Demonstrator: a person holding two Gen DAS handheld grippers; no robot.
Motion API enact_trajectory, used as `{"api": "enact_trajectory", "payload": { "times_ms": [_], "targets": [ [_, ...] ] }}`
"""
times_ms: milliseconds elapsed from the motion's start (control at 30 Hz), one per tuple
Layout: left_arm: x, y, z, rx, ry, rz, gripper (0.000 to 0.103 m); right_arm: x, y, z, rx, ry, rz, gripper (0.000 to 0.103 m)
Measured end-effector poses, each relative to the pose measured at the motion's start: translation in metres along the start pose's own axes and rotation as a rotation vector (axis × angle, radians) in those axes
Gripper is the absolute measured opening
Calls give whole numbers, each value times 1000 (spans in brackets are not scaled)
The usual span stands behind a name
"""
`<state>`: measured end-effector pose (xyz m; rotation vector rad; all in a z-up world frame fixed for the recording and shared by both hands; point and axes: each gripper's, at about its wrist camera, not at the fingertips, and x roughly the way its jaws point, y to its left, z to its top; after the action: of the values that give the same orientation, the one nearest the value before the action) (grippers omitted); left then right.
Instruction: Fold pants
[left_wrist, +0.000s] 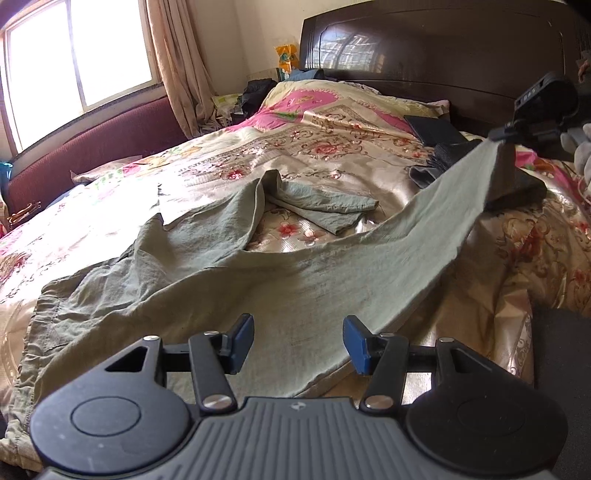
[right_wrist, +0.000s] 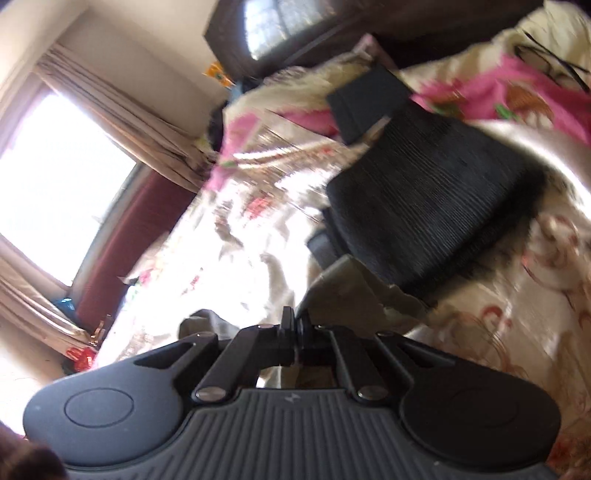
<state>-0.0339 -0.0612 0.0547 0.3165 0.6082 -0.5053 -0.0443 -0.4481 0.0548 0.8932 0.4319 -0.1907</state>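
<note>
The bed (left_wrist: 332, 155), under a shiny floral bedspread in cream, gold and pink, carries everything here, and the places below are given against its dark wooden headboard (left_wrist: 443, 48). The pants (left_wrist: 229, 280), grey-green and creased, lie spread across the middle and foot of the bed, well away from the headboard; the waistband end sits at the near left corner, one leg runs toward the headboard and doubles back on itself in a loose fold, and the other leg is lifted off the bedspread, stretched taut in a long band rising toward the headboard's right side. Closer to the headboard, on that right side, a folded dark ribbed garment (right_wrist: 436, 199) rests on the bedspread, with a smaller flat dark folded item (right_wrist: 365, 103) just beyond it, nearer the headboard still. The right gripper (left_wrist: 496, 134) holds the cuff of the raised leg up in the air above the ribbed garment, its fingers pressed together with the fabric pinched between them. The left gripper (left_wrist: 298, 341) hovers at the foot end, farthest from the headboard, fingers spread wide with blue pads (left_wrist: 243, 341) showing, over the lower part of the stretched leg and gripping nothing.
</note>
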Motion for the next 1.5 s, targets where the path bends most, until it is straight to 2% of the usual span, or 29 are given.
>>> {"api": "enact_trajectory", "payload": {
  "times_ms": [67,133,200,233,267,300,400,567,600,633,667,733,900,1033,1167,1233,1333,1433,1500],
  "targets": [
    [-2,1,1,-18,-10,-3,68,-10,8,1,-38,-20,37,3],
    [-1,0,-1,-24,-9,-9,72,-8,2,-7,-83,12,-21,4],
    [2,-3,-6,-21,7,-20,72,8,-18,-18,-108,82,-173,8],
    [3,-4,-9,-17,16,-26,72,22,-32,-27,-124,145,-306,9],
    [3,-5,-11,-8,23,-29,72,28,-44,-34,-124,177,-404,9],
    [2,-6,-13,3,25,-27,73,29,-56,-41,-107,198,-440,9],
    [-2,1,-21,13,32,-4,73,12,-65,-47,-53,171,-413,8],
    [-3,36,-30,-16,42,85,73,-2,-29,-45,-215,92,-474,10],
    [-4,45,-32,-29,42,108,73,-4,-16,-48,-263,83,-466,11],
    [-5,56,-33,-42,42,133,73,-2,-7,-50,-300,87,-446,16],
    [-5,66,-36,-55,42,157,73,3,3,-54,-332,104,-419,26],
    [-5,87,-40,-77,47,206,73,18,25,-65,-382,160,-348,32],
    [0,141,-49,-130,52,318,73,79,91,-109,-479,343,-161,32],
    [13,173,-56,-157,50,367,74,130,154,-158,-633,443,-44,32],
    [31,200,-62,-187,72,355,74,173,212,-192,-783,494,59,31],
    [39,210,-63,-186,78,347,74,198,236,-198,-865,494,77,33],
    [57,226,-66,-170,128,335,74,235,264,-199,-975,484,82,35],
    [61,249,-56,-192,113,280,74,270,294,-208,-1131,499,126,44],
    [63,267,-43,-200,91,274,74,293,309,-216,-1213,519,156,44]
  ]
}}
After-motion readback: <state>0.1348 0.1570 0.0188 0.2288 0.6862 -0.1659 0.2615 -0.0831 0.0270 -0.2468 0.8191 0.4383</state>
